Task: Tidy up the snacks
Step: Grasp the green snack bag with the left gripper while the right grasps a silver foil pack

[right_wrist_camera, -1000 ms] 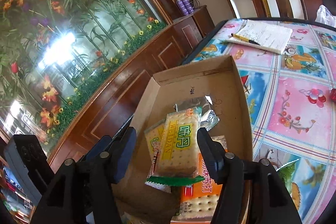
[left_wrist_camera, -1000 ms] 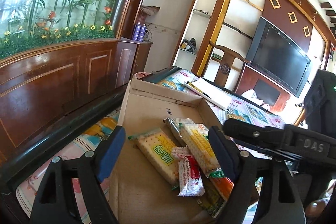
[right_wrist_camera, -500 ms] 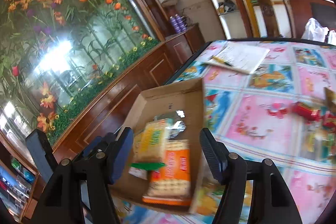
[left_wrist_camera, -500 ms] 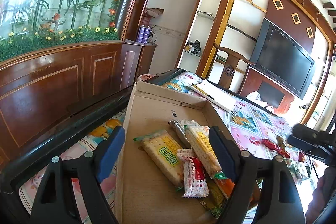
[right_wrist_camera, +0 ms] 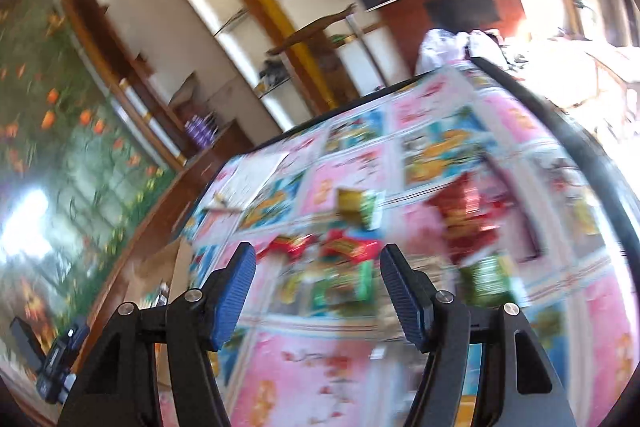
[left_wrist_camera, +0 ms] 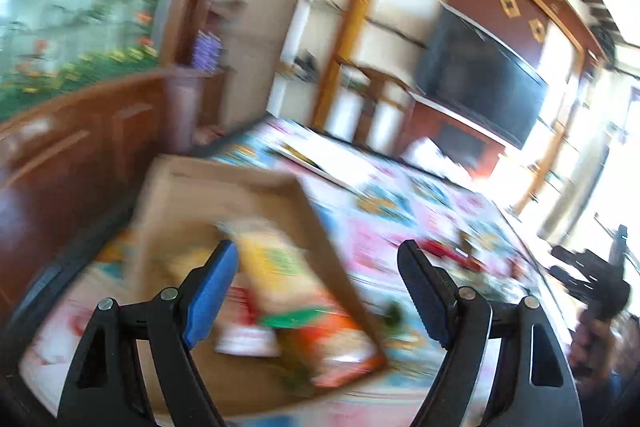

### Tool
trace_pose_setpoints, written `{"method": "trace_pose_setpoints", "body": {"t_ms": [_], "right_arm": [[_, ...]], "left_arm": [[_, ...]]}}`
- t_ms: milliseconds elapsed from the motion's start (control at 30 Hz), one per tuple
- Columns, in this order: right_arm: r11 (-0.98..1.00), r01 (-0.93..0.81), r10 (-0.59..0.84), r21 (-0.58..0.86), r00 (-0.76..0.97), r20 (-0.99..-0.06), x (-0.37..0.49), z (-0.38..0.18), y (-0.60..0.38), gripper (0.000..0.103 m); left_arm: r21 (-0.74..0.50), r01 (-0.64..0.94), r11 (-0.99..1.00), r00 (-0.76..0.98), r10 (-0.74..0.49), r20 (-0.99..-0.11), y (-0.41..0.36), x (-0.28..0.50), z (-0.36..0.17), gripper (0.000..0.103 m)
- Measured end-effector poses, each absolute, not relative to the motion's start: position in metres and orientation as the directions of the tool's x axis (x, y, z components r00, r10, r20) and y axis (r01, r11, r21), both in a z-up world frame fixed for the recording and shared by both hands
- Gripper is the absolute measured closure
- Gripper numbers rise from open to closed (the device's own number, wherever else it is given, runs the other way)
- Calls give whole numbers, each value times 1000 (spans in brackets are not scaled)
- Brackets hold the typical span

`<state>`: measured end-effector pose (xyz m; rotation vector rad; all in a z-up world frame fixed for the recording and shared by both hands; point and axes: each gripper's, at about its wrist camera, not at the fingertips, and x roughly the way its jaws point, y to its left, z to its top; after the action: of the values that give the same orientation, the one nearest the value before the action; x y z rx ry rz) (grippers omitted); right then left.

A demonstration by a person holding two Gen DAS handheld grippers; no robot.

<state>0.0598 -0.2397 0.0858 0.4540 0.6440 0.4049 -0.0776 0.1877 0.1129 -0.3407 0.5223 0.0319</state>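
Several snack packets (left_wrist_camera: 296, 291) are seen stacked in the cardboard box (left_wrist_camera: 224, 183) on the table (left_wrist_camera: 404, 227), below the left tool (left_wrist_camera: 316, 291), held open and empty. Right view: the right tool (right_wrist_camera: 318, 291), open and empty, has swung from the box toward loose snacks (right_wrist_camera: 348, 247), presumably for the next pick.
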Motion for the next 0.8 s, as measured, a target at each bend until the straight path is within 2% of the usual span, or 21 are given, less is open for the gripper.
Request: {"method": "trace_pose_setpoints", "body": {"t_ms": [100, 167, 300, 367, 433, 567, 700, 800], "right_arm": [[795, -189, 501, 576, 740, -449, 58, 88, -254, 34], [783, -182, 509, 595, 736, -445, 58, 89, -256, 34], [769, -182, 512, 613, 750, -419, 53, 95, -265, 34], [762, -182, 513, 621, 755, -408, 51, 96, -270, 34], [759, -180, 511, 626, 761, -399, 49, 97, -277, 34], [752, -167, 511, 638, 759, -403, 48, 95, -286, 34], [754, -162, 514, 636, 749, -419, 50, 92, -288, 34], [765, -150, 513, 627, 731, -451, 55, 87, -285, 34]], "left_arm": [[-349, 0, 937, 745, -233, -625, 150, -34, 105, 22], [-330, 37, 943, 671, -268, -691, 128, -12, 94, 22], [-185, -11, 983, 590, -143, -795, 101, 29, 66, 23], [-129, -28, 991, 571, -91, -816, 98, 40, 60, 24], [-117, -6, 993, 546, -95, -832, 89, 48, 52, 34], [-71, 21, 997, 504, -72, -861, 69, 56, 36, 47], [-93, 51, 994, 498, -106, -861, 48, 48, 23, 50], [-198, 136, 971, 480, -239, -844, 25, 40, 21, 50]]}}
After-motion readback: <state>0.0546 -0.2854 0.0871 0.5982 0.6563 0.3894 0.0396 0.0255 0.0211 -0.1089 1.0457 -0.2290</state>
